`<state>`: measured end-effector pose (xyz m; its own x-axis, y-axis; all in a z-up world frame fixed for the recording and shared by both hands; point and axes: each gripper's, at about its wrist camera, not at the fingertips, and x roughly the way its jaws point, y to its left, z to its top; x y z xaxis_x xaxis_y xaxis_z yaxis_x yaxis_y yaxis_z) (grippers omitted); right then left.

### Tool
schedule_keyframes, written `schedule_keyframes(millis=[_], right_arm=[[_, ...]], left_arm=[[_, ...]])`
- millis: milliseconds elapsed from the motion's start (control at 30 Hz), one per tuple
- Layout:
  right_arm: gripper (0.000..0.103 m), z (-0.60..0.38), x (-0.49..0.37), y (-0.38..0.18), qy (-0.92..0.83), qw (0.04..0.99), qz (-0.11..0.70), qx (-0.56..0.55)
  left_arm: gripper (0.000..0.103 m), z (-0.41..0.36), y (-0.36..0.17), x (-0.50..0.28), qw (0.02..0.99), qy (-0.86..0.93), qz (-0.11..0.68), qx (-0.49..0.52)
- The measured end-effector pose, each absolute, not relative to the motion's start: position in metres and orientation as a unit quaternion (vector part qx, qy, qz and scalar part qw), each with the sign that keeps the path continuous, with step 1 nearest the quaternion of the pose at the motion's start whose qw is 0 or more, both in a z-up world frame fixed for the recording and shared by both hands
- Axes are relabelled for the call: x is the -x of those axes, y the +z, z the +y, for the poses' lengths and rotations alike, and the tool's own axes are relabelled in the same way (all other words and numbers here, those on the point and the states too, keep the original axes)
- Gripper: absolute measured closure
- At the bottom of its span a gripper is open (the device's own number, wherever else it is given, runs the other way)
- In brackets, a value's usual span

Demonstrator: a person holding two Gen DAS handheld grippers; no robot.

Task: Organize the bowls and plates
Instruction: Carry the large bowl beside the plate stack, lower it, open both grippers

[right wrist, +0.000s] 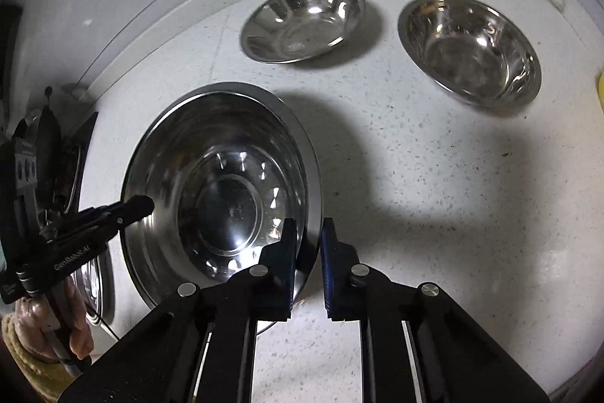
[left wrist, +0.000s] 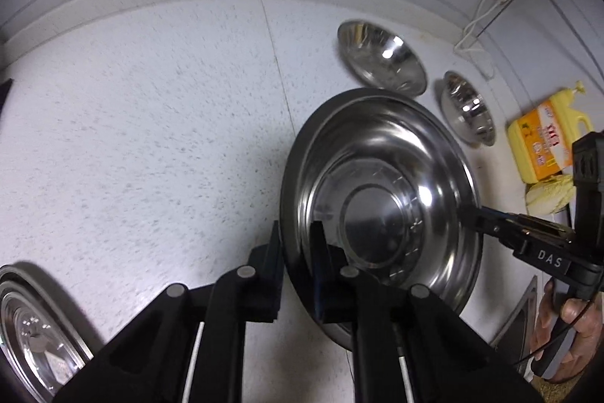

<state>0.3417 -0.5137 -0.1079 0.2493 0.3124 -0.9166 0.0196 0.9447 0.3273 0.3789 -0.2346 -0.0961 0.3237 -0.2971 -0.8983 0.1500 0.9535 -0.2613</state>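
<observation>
A large steel plate (left wrist: pixel 381 199) is held over the white speckled counter. My left gripper (left wrist: pixel 298 244) is shut on its near-left rim. My right gripper (right wrist: pixel 307 244) straddles the opposite rim of the same plate (right wrist: pixel 219 184), with a visible gap at the right finger. The right gripper also shows in the left wrist view (left wrist: pixel 468 214), and the left gripper shows in the right wrist view (right wrist: pixel 143 204). Two steel bowls (right wrist: pixel 302 21) (right wrist: pixel 472 51) sit apart at the back, also in the left wrist view (left wrist: pixel 381 57) (left wrist: pixel 468 106). Another steel plate (left wrist: pixel 37 331) lies at the left.
A yellow detergent jug (left wrist: pixel 547 142) and a cabbage (left wrist: pixel 551 191) stand at the right by the sink edge (left wrist: pixel 524 308). White cables (left wrist: pixel 483 14) hang from wall sockets. The counter meets the tiled wall at the back.
</observation>
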Motion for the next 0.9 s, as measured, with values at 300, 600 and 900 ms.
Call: schedule_keyframes(millis=[300, 600, 900], right_arm=[[0.091, -0.477, -0.289, -0.063, 0.137, 0.793, 0.584, -0.106], [0.091, -0.446, -0.246, -0.078, 0.156, 0.777, 0.605, -0.076], [0.091, -0.442, -0.248, -0.105, 0.139, 0.762, 0.629, -0.072]], left_arm=[[0.091, -0.194, -0.067, -0.302, 0.819, -0.134, 0.552, 0.08], [0.091, -0.175, -0.096, -0.261, 0.8, -0.126, 0.582, 0.076], [0.09, -0.185, -0.123, -0.266, 0.786, -0.124, 0.601, 0.068]])
